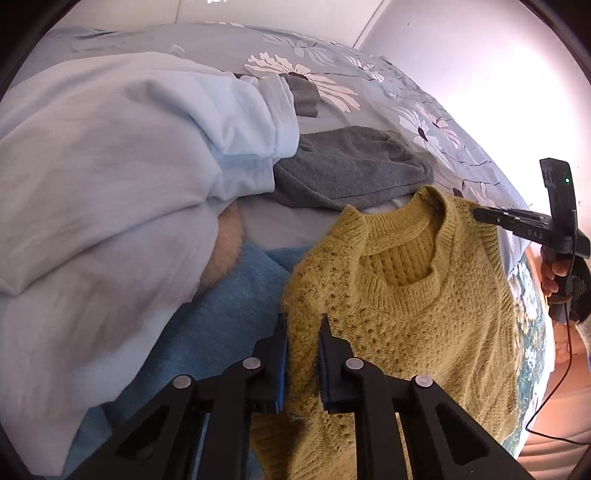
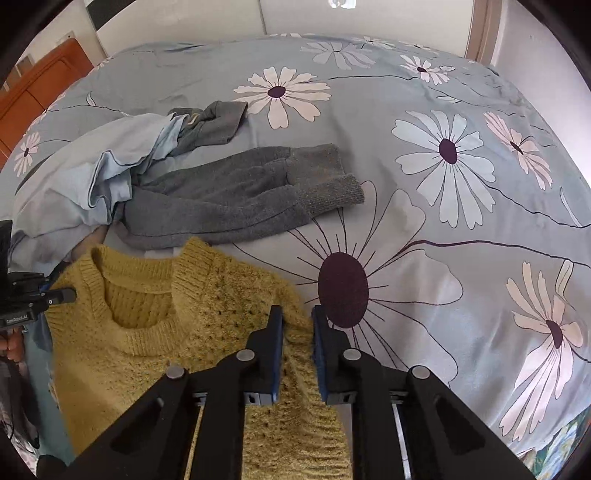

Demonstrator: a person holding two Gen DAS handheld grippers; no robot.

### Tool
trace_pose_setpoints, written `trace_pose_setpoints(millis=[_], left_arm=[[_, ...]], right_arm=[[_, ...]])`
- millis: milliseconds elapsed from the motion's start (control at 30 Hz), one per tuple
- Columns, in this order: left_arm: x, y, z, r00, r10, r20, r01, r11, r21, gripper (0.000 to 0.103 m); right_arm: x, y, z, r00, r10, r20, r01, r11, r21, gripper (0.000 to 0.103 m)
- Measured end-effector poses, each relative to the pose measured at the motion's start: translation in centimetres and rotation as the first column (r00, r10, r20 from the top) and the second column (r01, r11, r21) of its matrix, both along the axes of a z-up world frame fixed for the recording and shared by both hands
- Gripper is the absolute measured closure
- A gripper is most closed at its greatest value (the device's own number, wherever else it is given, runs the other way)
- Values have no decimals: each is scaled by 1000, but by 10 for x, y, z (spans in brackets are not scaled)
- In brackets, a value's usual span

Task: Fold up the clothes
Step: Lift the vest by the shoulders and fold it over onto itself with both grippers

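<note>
A grey-blue floral bedsheet (image 2: pixel 424 229) covered the bed; at ten o'clock stood an orange-brown wooden headboard (image 2: pixel 33 92) against the pale wall (image 2: pixel 362 18).

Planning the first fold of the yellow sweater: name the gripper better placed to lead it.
Right. The right gripper pinches the yellow sweater at the shoulder beside bare bedspread. The left gripper holds the other shoulder, crowded by the pale blue garment and grey sweater.

Bright daylight, fisheye-warped, overexposed right edge.
</note>
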State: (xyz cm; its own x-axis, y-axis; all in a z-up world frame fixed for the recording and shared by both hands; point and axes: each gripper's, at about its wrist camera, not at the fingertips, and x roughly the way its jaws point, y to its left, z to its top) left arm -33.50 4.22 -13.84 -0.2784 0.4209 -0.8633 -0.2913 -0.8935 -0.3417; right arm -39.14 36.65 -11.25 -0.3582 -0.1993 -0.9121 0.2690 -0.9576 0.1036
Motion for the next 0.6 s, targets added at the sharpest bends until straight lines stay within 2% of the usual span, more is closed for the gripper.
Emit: trace_pose_setpoints(millis=[133, 200, 300, 467, 600], left_arm=[[14, 3, 17, 999, 16, -49, -16, 1000, 3, 92], [27, 5, 34, 996, 4, -89, -5, 1000, -2, 92], [49, 8, 62, 988, -18, -154, 16, 1000, -16, 92], [100, 6, 94, 977, -13, -211, 13, 1000, 1, 92], [152, 8, 104, 973, 2, -229, 0, 1000, 11, 92]], right_arm=[[19, -2, 21, 998, 15, -62, -14, 1000, 8, 91], [33, 0, 38, 993, 9, -115, -10, 1000, -13, 91], [62, 7, 55, 989, 5, -150, -9, 1000, -29, 91], [111, 20, 84, 978, -2, -208, -9, 999, -54, 91], [156, 35, 95, 974, -31, -225, 12, 996, -85, 91]])
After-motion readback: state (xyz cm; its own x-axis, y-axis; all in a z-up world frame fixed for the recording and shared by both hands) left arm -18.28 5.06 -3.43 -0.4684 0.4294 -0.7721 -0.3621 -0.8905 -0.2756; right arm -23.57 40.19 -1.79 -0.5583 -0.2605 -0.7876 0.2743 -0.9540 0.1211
